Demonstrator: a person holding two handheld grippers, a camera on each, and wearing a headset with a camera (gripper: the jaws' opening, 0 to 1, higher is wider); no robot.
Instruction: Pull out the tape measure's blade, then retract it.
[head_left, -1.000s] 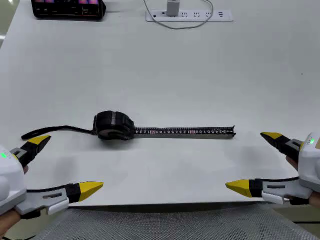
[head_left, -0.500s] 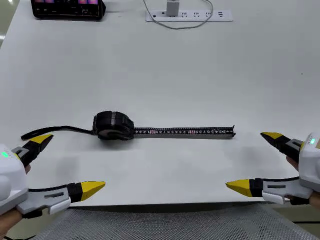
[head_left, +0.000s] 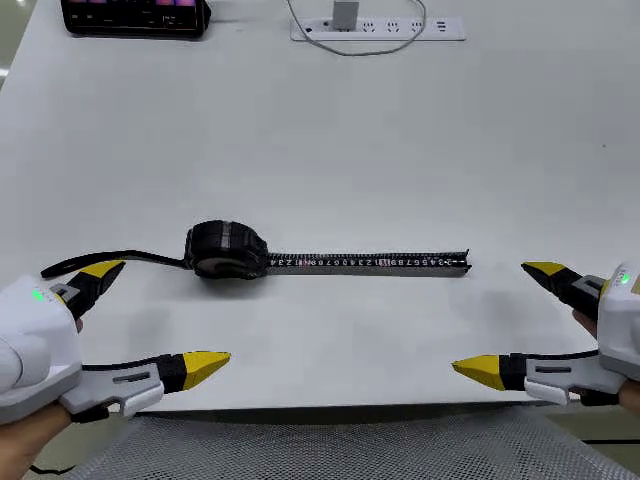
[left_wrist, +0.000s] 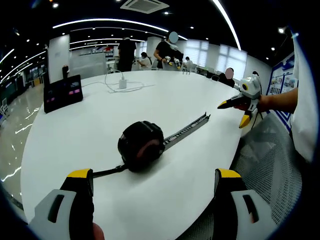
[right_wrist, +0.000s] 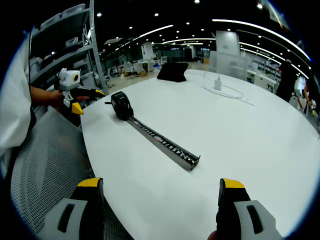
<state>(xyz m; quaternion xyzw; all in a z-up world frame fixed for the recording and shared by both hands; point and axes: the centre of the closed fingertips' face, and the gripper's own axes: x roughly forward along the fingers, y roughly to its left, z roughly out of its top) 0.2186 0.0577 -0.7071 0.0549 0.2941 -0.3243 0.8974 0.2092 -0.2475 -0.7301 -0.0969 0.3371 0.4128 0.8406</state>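
— Head view?
— Tape measure (head_left: 226, 250) on the worktop (head_left: 330, 140), ahead of the left gripper (head_left: 170, 312) and right gripper (head_left: 492, 318), blade (head_left: 370, 262) pulled out. Both jaws spread, holding nothing.
— Gripper views?
— Left: tape measure centred beyond the jaws. Right: blade's end ahead, untouched.

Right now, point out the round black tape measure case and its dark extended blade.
Round black tape measure case (head_left: 227, 250): head view, top of housing.
Dark extended blade (head_left: 370, 262): head view, mid-length.
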